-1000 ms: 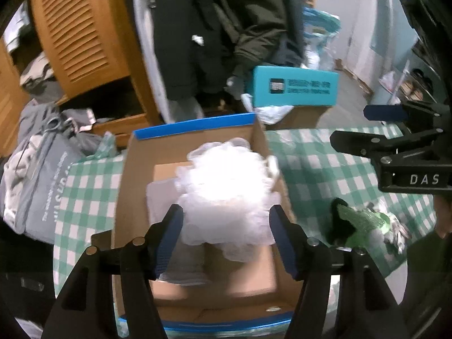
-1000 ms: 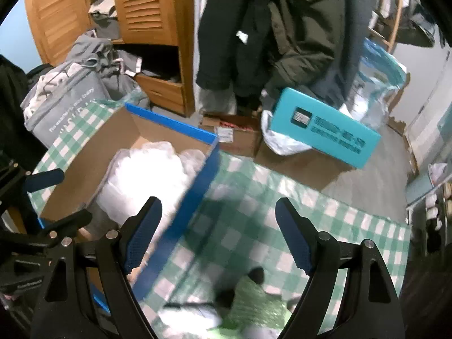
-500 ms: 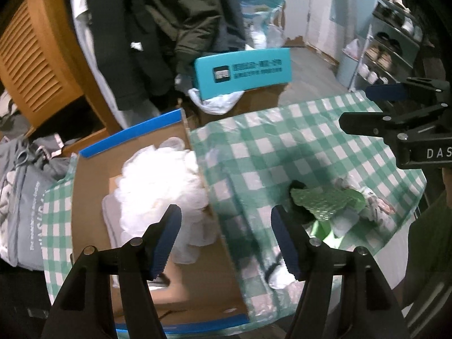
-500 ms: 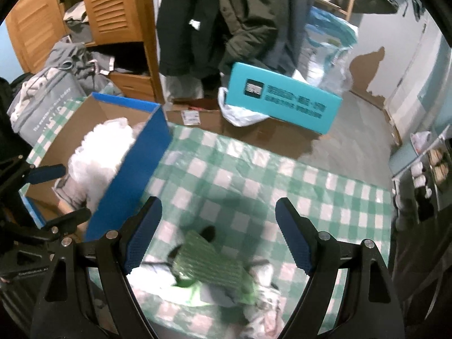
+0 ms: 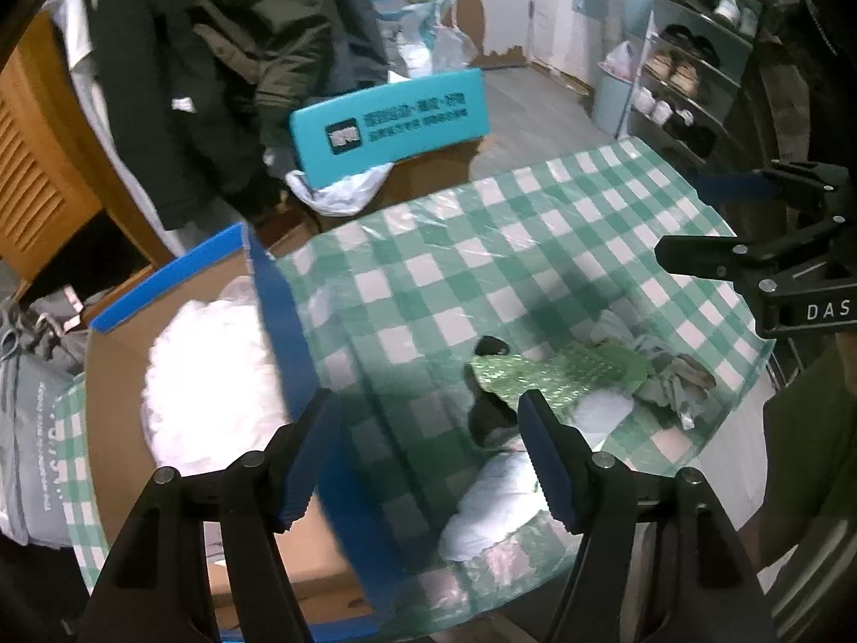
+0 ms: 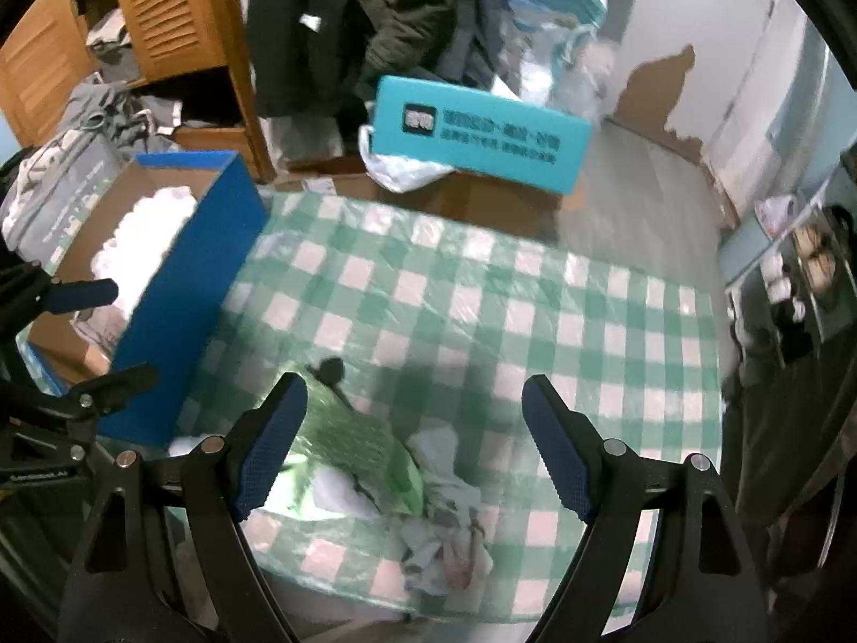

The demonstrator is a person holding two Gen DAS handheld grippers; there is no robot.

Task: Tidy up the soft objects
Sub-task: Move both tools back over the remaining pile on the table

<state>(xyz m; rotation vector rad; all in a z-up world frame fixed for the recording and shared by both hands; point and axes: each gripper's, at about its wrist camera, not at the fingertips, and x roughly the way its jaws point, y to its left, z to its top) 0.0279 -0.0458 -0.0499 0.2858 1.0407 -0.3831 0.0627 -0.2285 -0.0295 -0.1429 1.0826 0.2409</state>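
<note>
**Both grippers empty above the checked table**

While the white fluffy bundle (image 5: 209, 375) lies inside the cardboard box (image 5: 115, 428) at the left end of the table, the left gripper (image 5: 428, 447) hangs over the box's blue right wall, its jaws spread wide and holding nothing. The box has blue outer faces and a brown inside; in the right wrist view the bundle (image 6: 144, 236) shows above the blue side wall (image 6: 187, 294).

The right gripper (image 6: 415, 442) hovers over the near part of the green-and-white checked tablecloth (image 6: 482, 311), its jaws likewise wide apart and empty. Under and between its fingers lies a loose pile of soft things: a green textured piece (image 6: 348, 445), a small black item (image 6: 329, 369) just beyond it, and crumpled grey-white cloth (image 6: 444, 536) toward the table's near edge. In the left wrist view the same green piece (image 5: 557, 375) lies beside grey cloth (image 5: 669, 380), with a white soft item (image 5: 498, 503) nearer the table edge.

Beyond the table a teal box (image 6: 476, 134) rests on brown cartons, and dark coats (image 6: 332, 16) hang by a wooden louvred cupboard (image 6: 160, 5). A shoe rack (image 5: 691, 64) stands at the right.
</note>
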